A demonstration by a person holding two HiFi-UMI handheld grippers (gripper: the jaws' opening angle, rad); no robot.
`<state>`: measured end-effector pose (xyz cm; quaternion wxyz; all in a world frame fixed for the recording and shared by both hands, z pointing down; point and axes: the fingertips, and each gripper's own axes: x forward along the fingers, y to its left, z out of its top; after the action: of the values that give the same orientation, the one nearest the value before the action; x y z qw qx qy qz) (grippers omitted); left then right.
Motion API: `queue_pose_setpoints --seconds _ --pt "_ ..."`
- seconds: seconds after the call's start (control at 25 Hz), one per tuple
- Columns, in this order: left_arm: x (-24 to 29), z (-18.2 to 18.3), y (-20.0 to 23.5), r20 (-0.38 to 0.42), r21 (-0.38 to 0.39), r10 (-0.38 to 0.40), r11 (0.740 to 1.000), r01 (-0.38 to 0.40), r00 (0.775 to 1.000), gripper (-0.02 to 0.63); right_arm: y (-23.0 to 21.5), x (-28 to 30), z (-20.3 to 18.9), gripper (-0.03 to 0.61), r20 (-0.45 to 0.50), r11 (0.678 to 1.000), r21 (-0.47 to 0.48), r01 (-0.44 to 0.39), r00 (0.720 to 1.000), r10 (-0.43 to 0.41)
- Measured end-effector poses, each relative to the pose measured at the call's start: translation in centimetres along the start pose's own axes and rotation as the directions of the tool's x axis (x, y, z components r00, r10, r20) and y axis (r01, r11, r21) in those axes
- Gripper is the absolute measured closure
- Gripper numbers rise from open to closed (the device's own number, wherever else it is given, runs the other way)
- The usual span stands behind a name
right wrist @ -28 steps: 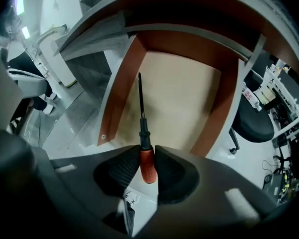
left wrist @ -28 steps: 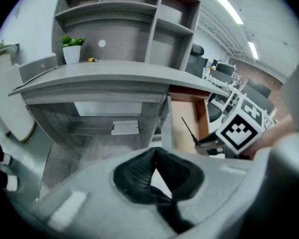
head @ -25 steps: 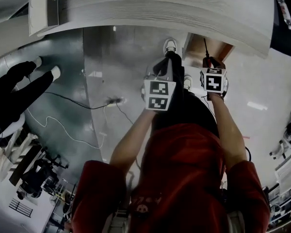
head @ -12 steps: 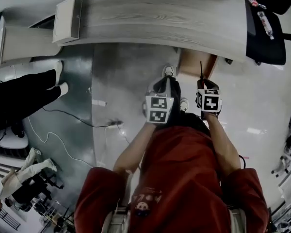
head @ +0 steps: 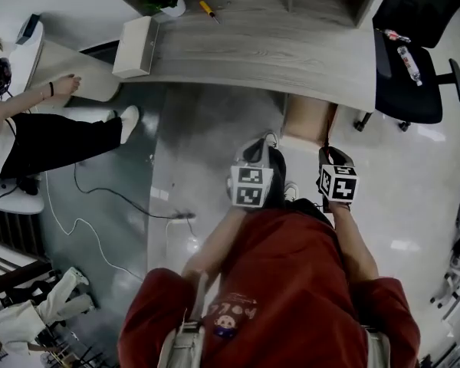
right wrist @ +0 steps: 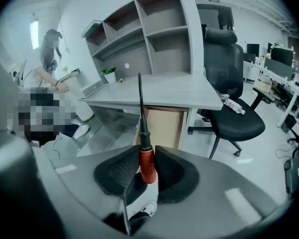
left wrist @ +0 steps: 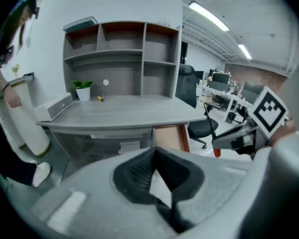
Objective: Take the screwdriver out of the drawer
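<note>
Right gripper (right wrist: 148,153) clamps the red-handled, black-shafted screwdriver (right wrist: 147,167), clear of the far brown wooden drawer (right wrist: 164,126). Left gripper (left wrist: 154,152) is closed and empty. Next: set the screwdriver down.

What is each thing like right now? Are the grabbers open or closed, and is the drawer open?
left gripper: shut, nothing between its jaws.
right gripper: shut on the screwdriver's red handle.
screwdriver: held, out of the drawer, shaft pointing ahead.
drawer: looks pulled out from under the desk.
office chair: nobody on it; a bottle lies on the seat.
</note>
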<state>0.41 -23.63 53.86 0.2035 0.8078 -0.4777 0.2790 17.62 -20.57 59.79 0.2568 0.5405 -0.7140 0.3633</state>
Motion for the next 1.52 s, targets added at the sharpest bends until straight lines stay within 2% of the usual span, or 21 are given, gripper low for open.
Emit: queue_pose_setpoints --seconds 0.2,0.44,0.56,0.72,0.96,1.52 --pt "-2.8 0.8 -0.8 0.031 -0.011 0.013 1.000 -0.013 0.999 0.615 0.2 -3.9 1.3 0.488 0.079 1.000 -0.004 0.002 0.997 -0.001" --pt "-4.7 2.3 -2.3 0.089 0.001 0.023 1.000 -0.023 0.996 0.615 -0.8 -8.4 2.9 0.486 0.170 0.998 -0.036 0.043 0.985 -0.036" --pt "-5.4 3.4 -3.3 0.150 0.037 0.025 0.999 -0.031 0.988 0.615 -1.4 -10.2 3.4 0.486 0.224 0.997 -0.046 0.064 0.973 -0.052" --pt "-5.5 4.0 -4.7 0.166 0.061 0.007 0.998 -0.017 0.986 0.615 -1.9 -11.8 3.7 0.486 0.282 0.992 -0.075 0.097 0.957 -0.072" --pt "-5.9 4.5 -5.1 0.175 0.090 0.004 0.996 -0.020 0.985 0.615 -2.0 -11.7 3.6 0.486 0.278 0.993 -0.076 0.091 0.958 -0.067" --pt "-6.4 3.9 -4.2 0.177 0.066 0.017 0.997 -0.029 0.984 0.615 -0.4 -11.1 4.0 0.485 0.281 0.995 -0.082 0.054 0.959 -0.029"
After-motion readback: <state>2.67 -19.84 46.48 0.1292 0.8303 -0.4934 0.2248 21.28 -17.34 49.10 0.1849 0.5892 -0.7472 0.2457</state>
